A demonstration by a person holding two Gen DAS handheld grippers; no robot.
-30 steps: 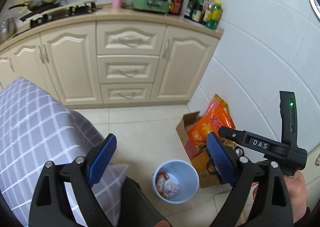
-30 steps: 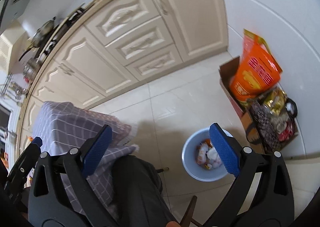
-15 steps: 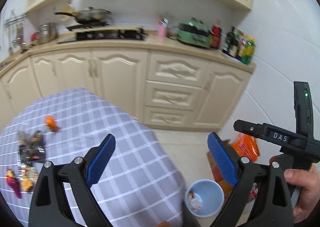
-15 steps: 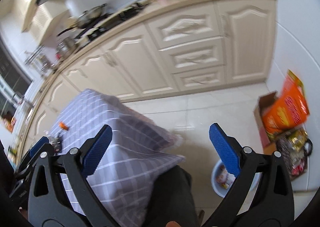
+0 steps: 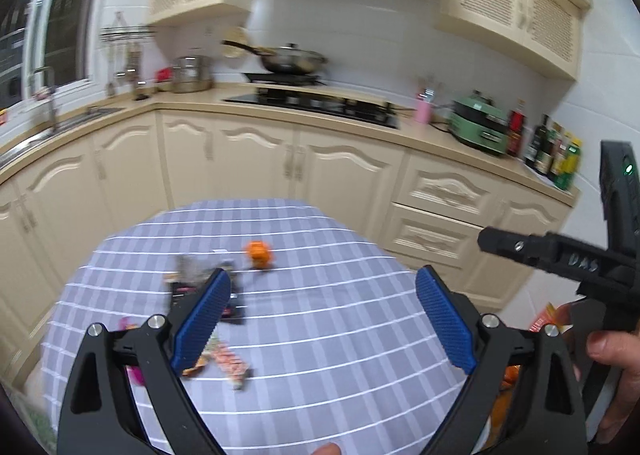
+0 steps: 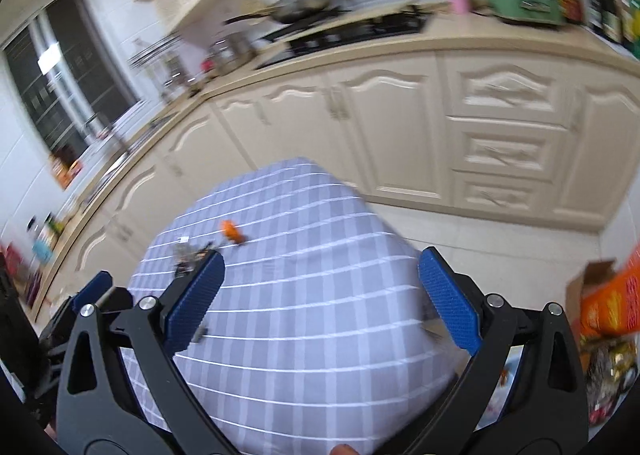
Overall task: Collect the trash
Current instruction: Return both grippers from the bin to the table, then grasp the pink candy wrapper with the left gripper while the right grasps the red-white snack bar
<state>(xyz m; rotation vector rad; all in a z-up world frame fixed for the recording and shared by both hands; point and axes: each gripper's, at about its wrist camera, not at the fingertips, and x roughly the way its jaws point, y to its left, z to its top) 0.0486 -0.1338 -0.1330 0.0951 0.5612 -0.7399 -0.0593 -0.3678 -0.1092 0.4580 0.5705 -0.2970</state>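
A table under a grey checked cloth [image 5: 320, 335] [image 6: 304, 295] carries scattered trash. An orange scrap [image 5: 258, 253] [image 6: 232, 231] lies toward the far side. Dark crumpled wrappers [image 5: 192, 275] [image 6: 188, 257] lie left of it, and a striped orange-white wrapper [image 5: 228, 363] and a pink scrap [image 5: 128, 323] sit nearer. My left gripper [image 5: 320, 319] hovers open above the cloth, empty. My right gripper [image 6: 320, 303] is also open and empty, over the table's right part; in the left wrist view its black body [image 5: 580, 259] shows at the right, held by a hand.
Cream cabinets [image 5: 280, 175] with a stove, a pan and bottles run behind the table. An orange bag in a cardboard box [image 6: 608, 303] stands on the floor at the right, with tiled floor [image 6: 500, 239] between table and cabinets.
Both grippers swung up and left, away from the blue bin on the floor and toward the tabletop with the trash. Both stayed open. The bin is gone from sight.
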